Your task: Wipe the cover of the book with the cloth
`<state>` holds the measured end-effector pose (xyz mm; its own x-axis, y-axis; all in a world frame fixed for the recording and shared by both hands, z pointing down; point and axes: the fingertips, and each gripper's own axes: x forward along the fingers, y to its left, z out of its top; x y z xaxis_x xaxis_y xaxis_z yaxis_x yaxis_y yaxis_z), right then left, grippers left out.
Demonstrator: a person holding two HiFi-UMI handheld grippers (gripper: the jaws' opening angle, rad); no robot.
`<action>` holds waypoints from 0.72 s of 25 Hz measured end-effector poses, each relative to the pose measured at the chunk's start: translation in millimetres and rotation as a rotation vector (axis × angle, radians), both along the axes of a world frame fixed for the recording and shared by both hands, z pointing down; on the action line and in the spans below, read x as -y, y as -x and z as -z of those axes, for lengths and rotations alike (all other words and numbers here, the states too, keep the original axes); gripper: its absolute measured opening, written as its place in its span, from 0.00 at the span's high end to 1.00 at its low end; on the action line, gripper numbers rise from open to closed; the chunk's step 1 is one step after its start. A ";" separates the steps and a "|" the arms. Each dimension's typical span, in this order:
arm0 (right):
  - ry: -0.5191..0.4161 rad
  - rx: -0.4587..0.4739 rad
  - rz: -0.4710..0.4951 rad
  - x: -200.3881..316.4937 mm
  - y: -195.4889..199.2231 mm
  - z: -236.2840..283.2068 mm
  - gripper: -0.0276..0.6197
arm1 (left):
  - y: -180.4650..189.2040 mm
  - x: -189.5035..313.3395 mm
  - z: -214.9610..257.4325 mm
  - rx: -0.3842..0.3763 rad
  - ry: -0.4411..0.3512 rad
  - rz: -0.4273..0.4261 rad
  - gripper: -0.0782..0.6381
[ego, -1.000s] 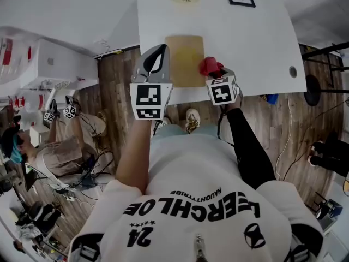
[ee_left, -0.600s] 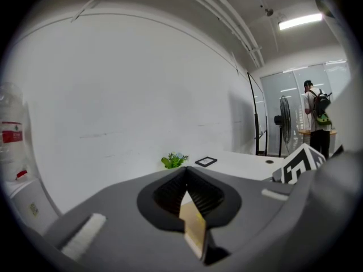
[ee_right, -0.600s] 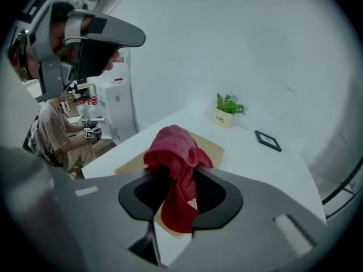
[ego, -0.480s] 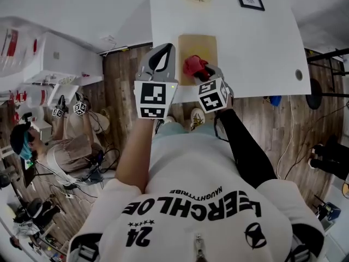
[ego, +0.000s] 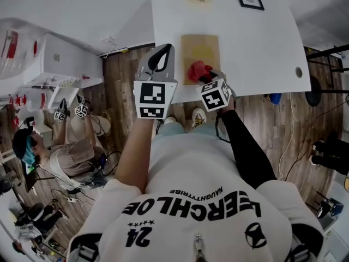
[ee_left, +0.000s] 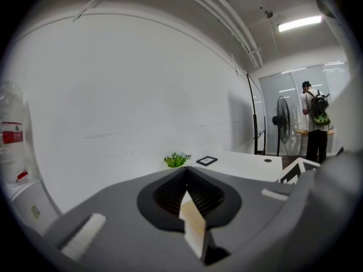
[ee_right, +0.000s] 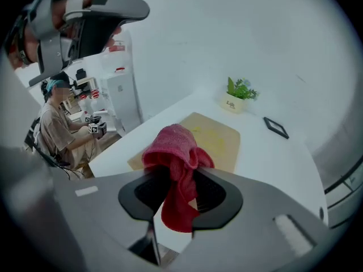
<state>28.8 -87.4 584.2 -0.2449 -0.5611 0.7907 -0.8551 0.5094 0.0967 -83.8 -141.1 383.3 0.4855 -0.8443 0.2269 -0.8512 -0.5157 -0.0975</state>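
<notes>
**Book cover wipe in hand, cloth at the near end**

The book (ego: 200, 49) lay flat on the white table (ego: 256, 42), close to its near edge. The right gripper (ego: 210, 81) pinched the red cloth (ego: 197, 70) over the cover's near part, so wiping seemed under way. The next stroke likely called for a sweep toward the far end, where bare tabletop gave room. The left gripper (ego: 160, 59), fingers pressed together on nothing, hung by the table's left edge.

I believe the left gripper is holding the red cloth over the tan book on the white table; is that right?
Not quite: the right gripper holds the red cloth, as the right gripper view shows, over the tan book on the white table.
</notes>
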 end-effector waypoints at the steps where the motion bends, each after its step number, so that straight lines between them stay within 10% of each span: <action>1: 0.000 -0.003 -0.031 0.1 -13.1 0.3 0.79 | -3.7 -0.1 0.8 -0.002 -0.002 -0.006 0.81; 11: -0.008 -0.103 -0.258 -7.9 -106.3 -0.3 0.79 | -40.0 -6.3 5.3 -0.004 -0.020 -0.082 0.81; 18: -0.161 -0.031 -0.201 4.9 -80.4 33.0 0.79 | -36.7 -12.6 11.1 0.003 -0.031 -0.072 0.81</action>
